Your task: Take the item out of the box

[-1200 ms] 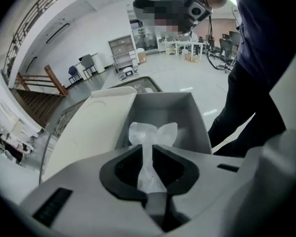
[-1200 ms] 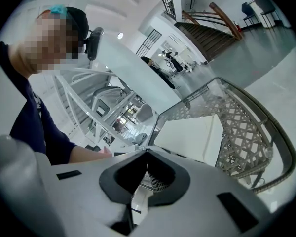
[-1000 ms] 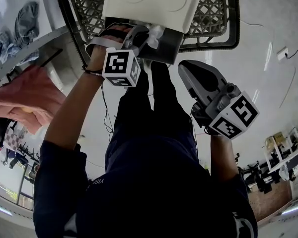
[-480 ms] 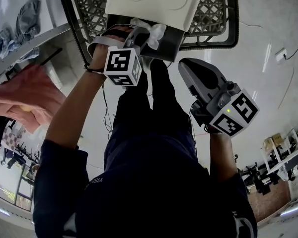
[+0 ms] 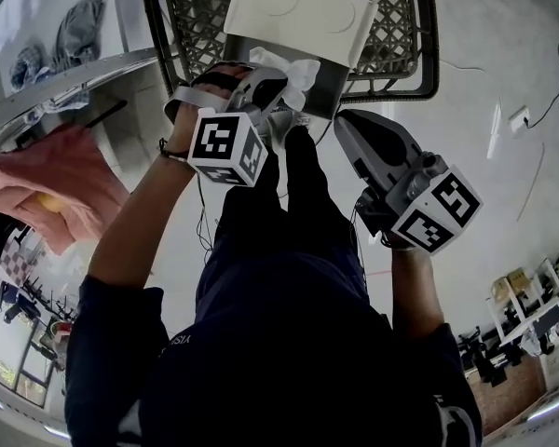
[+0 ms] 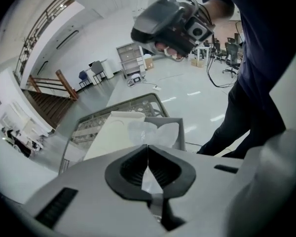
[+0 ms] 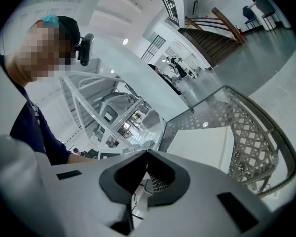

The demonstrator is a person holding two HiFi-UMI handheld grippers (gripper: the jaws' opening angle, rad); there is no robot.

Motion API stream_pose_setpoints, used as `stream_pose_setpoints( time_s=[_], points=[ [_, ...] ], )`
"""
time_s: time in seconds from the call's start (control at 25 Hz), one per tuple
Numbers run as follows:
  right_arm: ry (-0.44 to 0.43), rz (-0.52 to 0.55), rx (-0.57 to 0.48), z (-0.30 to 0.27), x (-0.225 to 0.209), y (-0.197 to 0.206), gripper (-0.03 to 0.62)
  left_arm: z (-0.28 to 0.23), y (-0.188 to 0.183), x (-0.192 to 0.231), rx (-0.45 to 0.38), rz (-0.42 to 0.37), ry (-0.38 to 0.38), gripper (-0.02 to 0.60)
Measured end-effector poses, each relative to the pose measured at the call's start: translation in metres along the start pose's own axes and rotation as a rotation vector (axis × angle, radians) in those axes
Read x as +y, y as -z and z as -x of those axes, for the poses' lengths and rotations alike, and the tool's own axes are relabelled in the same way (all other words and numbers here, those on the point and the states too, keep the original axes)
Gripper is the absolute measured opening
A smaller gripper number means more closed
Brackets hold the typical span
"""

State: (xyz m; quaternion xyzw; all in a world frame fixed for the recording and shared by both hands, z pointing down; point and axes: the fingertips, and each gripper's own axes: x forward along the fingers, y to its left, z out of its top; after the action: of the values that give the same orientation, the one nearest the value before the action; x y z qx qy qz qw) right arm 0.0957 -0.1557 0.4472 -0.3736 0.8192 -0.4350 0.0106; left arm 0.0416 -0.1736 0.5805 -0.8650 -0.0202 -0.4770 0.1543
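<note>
A grey box (image 5: 328, 80) with its white lid (image 5: 298, 12) folded back rests on a lattice surface (image 5: 396, 26). My left gripper (image 5: 281, 87) is at the box's near edge, shut on a crumpled white plastic-wrapped item (image 5: 293, 68) that sticks up out of the box. In the left gripper view the jaws (image 6: 147, 149) pinch the translucent wrap (image 6: 155, 131), with the box wall (image 6: 186, 132) and lid (image 6: 113, 135) beyond. My right gripper (image 5: 347, 124) hangs shut and empty, to the right of and below the box. Its own view (image 7: 147, 154) shows the lid (image 7: 202, 144) ahead.
The lattice surface has a dark raised rim (image 5: 429, 54). A pink cloth (image 5: 56, 175) lies at the left, beside a shelf edge (image 5: 65, 82). The person's dark trousers (image 5: 289, 250) fill the middle. Cables (image 5: 503, 110) trail over the pale floor at right.
My left gripper has drawn back toward me with the white wrapped item, which now stands higher out of the box. The right gripper has barely moved.
</note>
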Motion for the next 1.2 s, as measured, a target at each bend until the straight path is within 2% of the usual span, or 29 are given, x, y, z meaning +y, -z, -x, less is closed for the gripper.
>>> stream_pose_setpoints(
  time_s=[0.24, 0.52, 0.64, 0.8, 1.0, 1.2],
  points=[
    [-0.004, 0.066, -0.035, 0.005, 0.04, -0.02, 0.025, 0.07, -0.024, 0.024, -0.071, 0.036, -0.124, 0.009],
    [-0.003, 0.177, -0.095, 0.016, 0.089, -0.052, 0.025, 0.157, -0.05, 0.047, -0.21, 0.145, -0.262, 0.009],
    [0.002, 0.213, -0.124, 0.025, 0.114, -0.063, 0.025, 0.2, -0.062, 0.049, -0.292, 0.219, -0.296, 0.009],
    [0.01, 0.249, -0.156, 0.033, 0.138, -0.079, 0.025, 0.258, -0.081, 0.059, -0.445, 0.357, -0.332, 0.009],
    [0.005, 0.301, -0.209, 0.036, 0.155, -0.105, 0.025, 0.313, -0.104, 0.077, -0.552, 0.325, -0.393, 0.009],
    [-0.015, 0.352, -0.245, 0.031, 0.179, -0.122, 0.025, 0.347, -0.116, 0.077, -0.668, 0.343, -0.394, 0.009]
  ],
)
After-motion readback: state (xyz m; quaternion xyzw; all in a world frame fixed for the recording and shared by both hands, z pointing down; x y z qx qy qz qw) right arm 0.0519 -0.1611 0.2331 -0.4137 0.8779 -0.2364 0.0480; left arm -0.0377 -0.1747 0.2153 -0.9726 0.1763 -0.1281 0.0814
